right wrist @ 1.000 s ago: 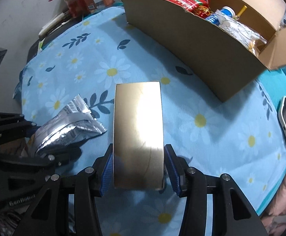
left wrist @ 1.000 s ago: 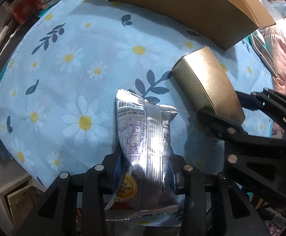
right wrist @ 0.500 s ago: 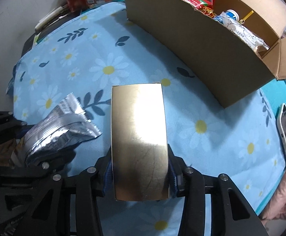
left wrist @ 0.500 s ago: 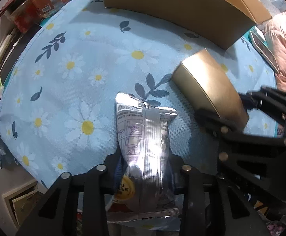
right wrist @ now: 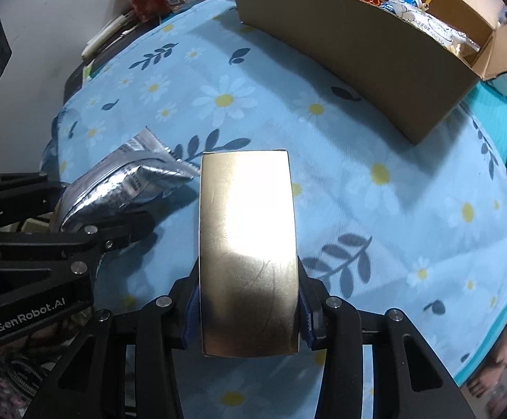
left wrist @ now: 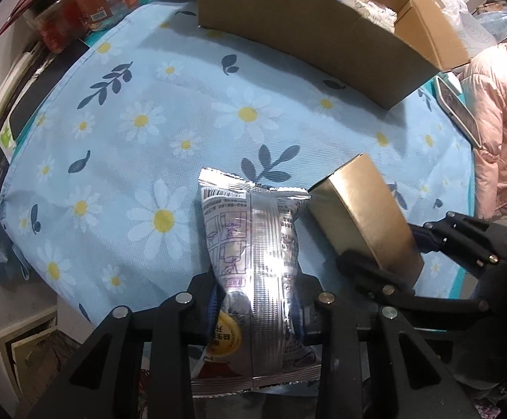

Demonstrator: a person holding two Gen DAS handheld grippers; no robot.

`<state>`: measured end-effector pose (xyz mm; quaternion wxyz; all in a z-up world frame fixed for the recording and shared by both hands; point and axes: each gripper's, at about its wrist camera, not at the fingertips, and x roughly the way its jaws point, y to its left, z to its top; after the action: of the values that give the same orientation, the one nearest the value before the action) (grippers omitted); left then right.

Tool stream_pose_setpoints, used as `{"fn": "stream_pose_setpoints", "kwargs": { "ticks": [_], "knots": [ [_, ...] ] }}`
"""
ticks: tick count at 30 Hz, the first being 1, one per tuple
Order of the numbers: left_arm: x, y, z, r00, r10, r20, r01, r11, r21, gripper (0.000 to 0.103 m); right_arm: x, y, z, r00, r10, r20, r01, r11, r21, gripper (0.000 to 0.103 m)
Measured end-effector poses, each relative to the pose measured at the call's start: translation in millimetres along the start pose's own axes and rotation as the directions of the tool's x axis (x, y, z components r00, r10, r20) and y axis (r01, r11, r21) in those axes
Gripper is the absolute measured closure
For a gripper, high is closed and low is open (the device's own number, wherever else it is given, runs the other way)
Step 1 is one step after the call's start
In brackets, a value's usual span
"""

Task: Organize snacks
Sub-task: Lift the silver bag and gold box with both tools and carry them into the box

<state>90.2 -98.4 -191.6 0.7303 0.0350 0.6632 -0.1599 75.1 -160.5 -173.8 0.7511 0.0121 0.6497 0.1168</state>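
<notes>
Bare flowered cloth point(right wrist: 260, 80) lies open up to the cardboard box point(right wrist: 358, 35) wall (jars point(left wrist: 89, 3) crowd the far-left edge)

A lived-in home room is indicated. A table is covered by a blue daisy-print cloth point(left wrist: 141, 111). At twelve o'clock an open cardboard box point(right wrist: 358, 49) filled with snack packets is seen; jars and bottles point(left wrist: 89, 7) are crowded at eleven o'clock; a pink padded jacket point(left wrist: 494, 111) is draped at three o'clock.
</notes>
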Motion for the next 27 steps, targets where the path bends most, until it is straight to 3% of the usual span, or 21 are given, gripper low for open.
{"fn": "stream_pose_setpoints", "kwargs": {
  "ticks": [9, 27],
  "knots": [
    [-22.1, 0.4, 2.7, 0.999, -0.032, 0.023, 0.032, 0.999, -0.012, 0.071, -26.0, -10.1, -5.8, 0.999, 0.039, 0.030, -0.040, 0.999, 0.033, 0.060],
    [-73.2, -20.2, 75.2, 0.982, -0.066, 0.177, 0.056, 0.997, 0.059, 0.071, -83.6, -44.9, 44.6, 0.990, 0.002, 0.141, -0.017, 0.994, 0.106, 0.060]
  ]
}}
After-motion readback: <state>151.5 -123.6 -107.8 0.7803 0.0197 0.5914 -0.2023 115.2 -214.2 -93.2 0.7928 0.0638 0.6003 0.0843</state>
